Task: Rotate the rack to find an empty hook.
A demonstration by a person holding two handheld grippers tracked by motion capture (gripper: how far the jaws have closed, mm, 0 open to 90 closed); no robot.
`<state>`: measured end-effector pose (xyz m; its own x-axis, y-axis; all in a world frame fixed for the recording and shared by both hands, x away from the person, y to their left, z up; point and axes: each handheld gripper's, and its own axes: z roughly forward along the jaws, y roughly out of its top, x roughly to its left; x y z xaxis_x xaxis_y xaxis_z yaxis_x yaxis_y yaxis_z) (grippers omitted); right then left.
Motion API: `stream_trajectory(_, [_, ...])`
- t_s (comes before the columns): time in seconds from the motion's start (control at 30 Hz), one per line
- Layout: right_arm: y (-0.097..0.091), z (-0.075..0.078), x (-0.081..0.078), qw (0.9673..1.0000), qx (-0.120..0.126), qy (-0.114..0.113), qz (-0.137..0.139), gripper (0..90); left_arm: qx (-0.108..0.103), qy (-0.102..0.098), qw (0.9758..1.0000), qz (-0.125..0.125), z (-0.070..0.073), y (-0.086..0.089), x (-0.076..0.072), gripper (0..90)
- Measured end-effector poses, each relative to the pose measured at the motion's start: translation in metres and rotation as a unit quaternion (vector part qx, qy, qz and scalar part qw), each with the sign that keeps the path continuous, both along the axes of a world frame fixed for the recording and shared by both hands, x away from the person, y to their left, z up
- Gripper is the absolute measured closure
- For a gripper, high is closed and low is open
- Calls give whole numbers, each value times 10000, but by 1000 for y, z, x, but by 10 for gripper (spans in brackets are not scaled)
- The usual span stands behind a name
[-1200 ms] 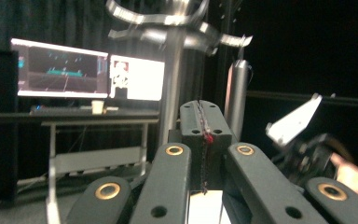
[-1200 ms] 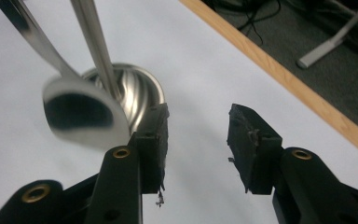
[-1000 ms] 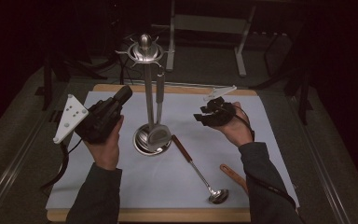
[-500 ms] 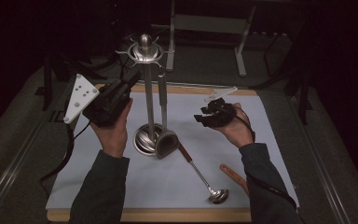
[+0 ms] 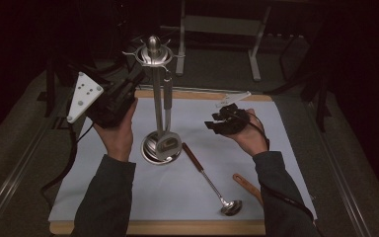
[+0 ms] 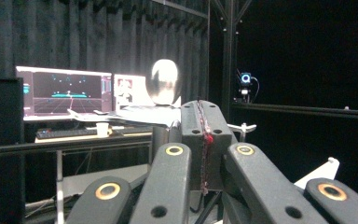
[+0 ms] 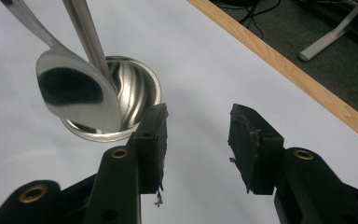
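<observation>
L tool [image 5: 128, 86], jaws fully closed w/ nothing visible between them, is held up beside the top hook ring of the utensil stand [image 5: 154, 54]; the stand's knob [image 6: 164, 81] sits just ahead of it. A spatula [image 5: 168, 140] hangs from the ring, blade down by the stand's round base [image 7: 135, 93]. R tool [image 7: 196, 128] has jaws wide apart and empty, over the white mat [image 5: 276, 148] near the base. A ladle [image 5: 212, 180] w/ brown handle lies on the mat, bench [image 5: 158, 228] edge below.
</observation>
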<state>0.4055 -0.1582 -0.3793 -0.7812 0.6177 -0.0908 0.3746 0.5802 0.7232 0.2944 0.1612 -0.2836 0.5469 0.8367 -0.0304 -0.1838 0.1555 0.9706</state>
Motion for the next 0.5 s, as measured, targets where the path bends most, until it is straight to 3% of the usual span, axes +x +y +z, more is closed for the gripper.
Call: stream_trajectory(0.5, [-2,0,-1,10000,8,-11,16,564,-131,69,9998,111,-3,17,19,899])
